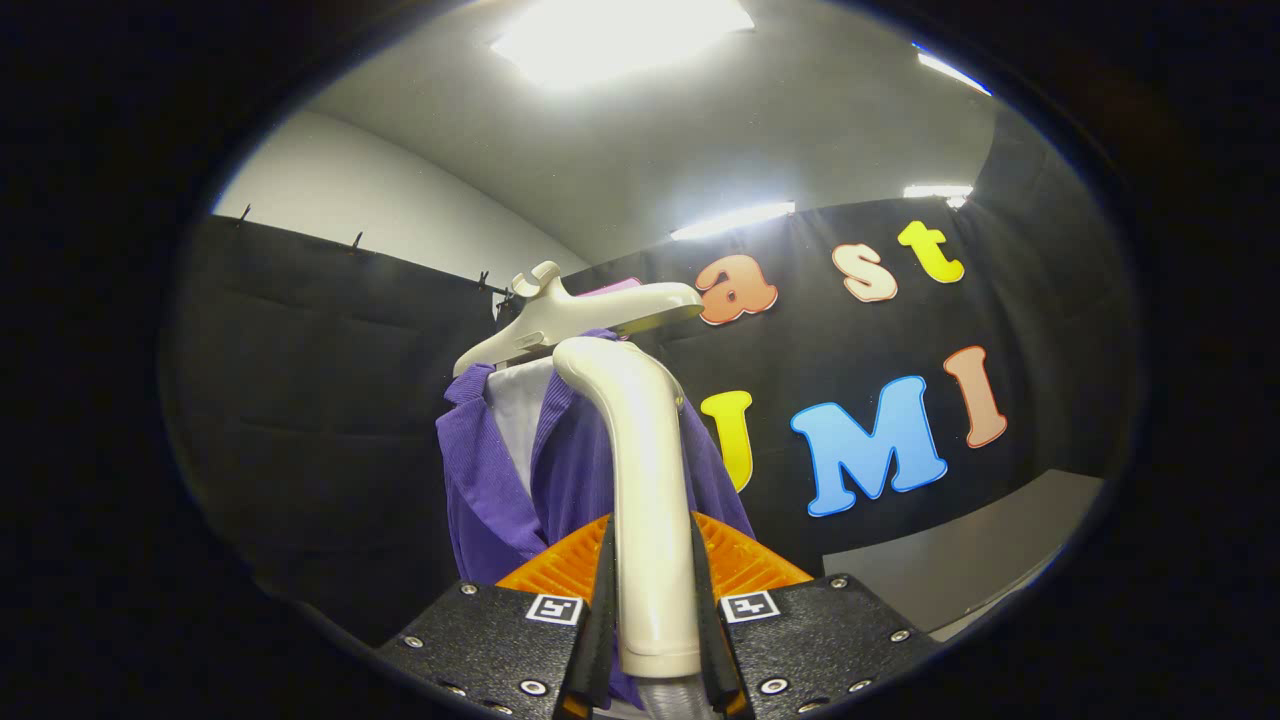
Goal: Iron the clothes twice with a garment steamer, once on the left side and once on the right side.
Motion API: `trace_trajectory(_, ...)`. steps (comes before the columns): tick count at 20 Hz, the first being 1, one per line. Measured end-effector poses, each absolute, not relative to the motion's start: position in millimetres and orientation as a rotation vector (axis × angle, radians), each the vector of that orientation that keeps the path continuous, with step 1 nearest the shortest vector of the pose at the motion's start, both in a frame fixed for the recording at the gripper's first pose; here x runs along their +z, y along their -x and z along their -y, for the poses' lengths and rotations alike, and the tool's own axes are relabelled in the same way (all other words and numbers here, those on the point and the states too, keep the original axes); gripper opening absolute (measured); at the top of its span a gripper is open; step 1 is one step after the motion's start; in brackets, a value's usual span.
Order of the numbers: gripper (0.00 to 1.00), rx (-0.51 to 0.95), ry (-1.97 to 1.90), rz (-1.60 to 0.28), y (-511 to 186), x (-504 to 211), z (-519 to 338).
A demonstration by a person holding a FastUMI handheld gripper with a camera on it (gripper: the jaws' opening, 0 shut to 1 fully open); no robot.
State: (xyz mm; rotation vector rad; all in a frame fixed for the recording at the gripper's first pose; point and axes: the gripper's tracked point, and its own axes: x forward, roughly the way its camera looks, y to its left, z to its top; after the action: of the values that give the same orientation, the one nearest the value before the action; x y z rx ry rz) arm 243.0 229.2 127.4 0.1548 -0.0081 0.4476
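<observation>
Right now the gripper (652,600) is closed on the handle of the garment steamer (645,500), with one finger pressed flat against each side of the pale handle low down near its base. The handle rises straight up from between the fingers, then bends forward at the top into the steamer head, which points toward the clothes ahead.

Just beyond the fingers hangs a purple jacket (500,480) over a white shirt (522,420), both carried on a cream hanger (570,315). The steamer head sits at collar height, just under the hanger's right arm and level with the jacket's open front. Whether it touches the cloth I cannot tell, since the handle covers that spot. The jacket's left lapel and left front panel show plainly beside the handle; a strip of its right side shows past the handle on the other side. The hem runs down behind the fingers and is hidden there.

Behind the clothes stands the booth's black cloth wall (330,400), hung from small hooks along its top edge, with a plain pale wall above it and ceiling lights (620,40) overhead. To the left of the jacket's edge there is open room against the dark cloth. To the right, the space between the jacket and the cloth wall is also open, down to a grey floor (960,560).
</observation>
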Motion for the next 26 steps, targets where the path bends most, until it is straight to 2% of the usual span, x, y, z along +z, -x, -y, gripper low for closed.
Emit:
trace_trajectory(8,0.36,0.376,-0.043,0.049,-238,102,-246)
trace_trajectory(26,0.36,0.406,0.021,-0.150,-187,-11,-239)
